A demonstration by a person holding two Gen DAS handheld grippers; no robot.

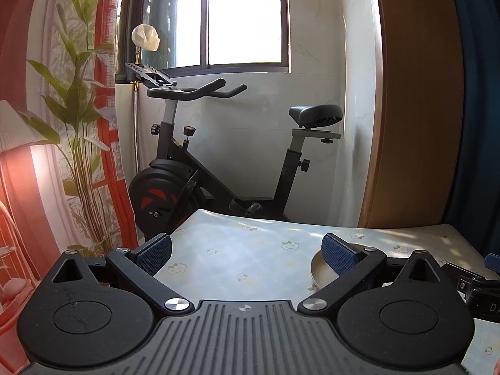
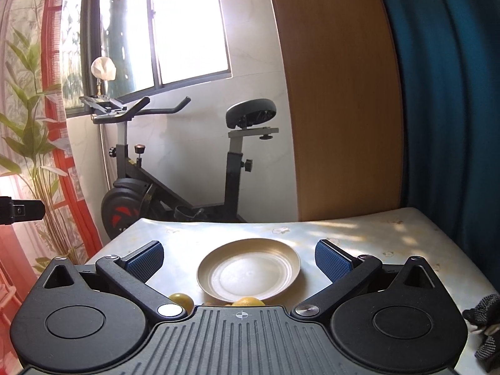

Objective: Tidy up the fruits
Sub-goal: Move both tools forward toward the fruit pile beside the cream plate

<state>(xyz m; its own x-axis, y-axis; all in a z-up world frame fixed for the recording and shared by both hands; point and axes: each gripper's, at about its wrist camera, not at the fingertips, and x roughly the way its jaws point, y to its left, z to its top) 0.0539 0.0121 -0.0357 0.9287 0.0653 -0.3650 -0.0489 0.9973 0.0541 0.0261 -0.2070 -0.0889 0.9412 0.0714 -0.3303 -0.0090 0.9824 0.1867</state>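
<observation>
Both hand-held grippers, left (image 1: 247,251) and right (image 2: 239,261), gape wide and empty; the right should dip to the near yellow fruit (image 2: 181,300), then carry it to the plate (image 2: 249,269)

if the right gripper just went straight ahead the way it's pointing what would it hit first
Probably the empty plate, centred between the open right gripper fingers on the table; if it passes above, the exercise bike beyond. Height is unclear.

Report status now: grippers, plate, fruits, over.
Left gripper open, empty. Right gripper open, empty, above plate. Plate bare; yellow fruits on table just before it. Path clear.
</observation>
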